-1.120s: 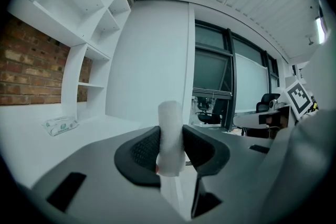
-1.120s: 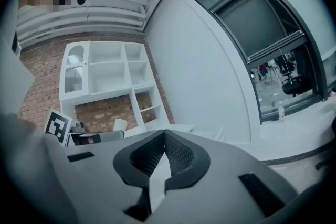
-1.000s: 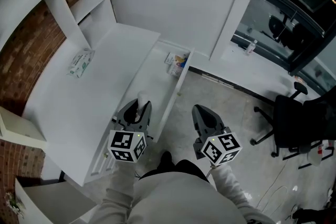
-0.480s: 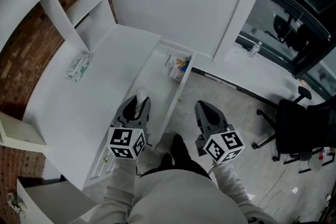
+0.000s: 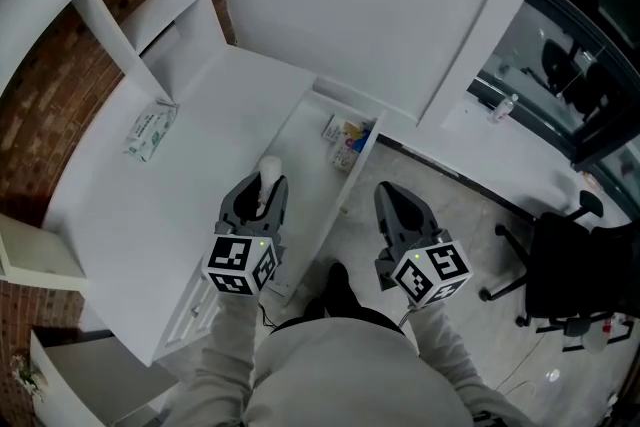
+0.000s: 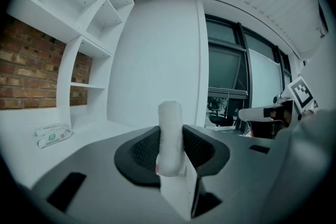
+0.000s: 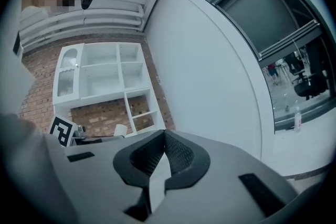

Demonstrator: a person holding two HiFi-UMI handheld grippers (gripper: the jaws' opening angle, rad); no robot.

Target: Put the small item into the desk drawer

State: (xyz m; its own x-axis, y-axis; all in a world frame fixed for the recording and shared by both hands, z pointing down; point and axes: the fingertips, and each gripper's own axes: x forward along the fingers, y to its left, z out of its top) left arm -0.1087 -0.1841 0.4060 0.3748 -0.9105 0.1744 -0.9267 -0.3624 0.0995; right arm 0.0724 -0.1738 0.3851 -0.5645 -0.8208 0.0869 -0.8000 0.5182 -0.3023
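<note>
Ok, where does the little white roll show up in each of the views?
Head view: white roll low centre, clamped in the left gripper.
Left gripper view: dead centre, upright between the jaws.
Right gripper view: probably the tiny white stub at lower left, too small to be sure.
Shared landmark: the white shelf unit against the brick wall.

It looked like an office: a white counter (image 5: 150,205) with a drawer (image 5: 310,155), wall shelves (image 5: 130,5) on brick (image 5: 40,95), a black swivel chair (image 5: 560,265), and glazed partitions (image 5: 580,45).
</note>
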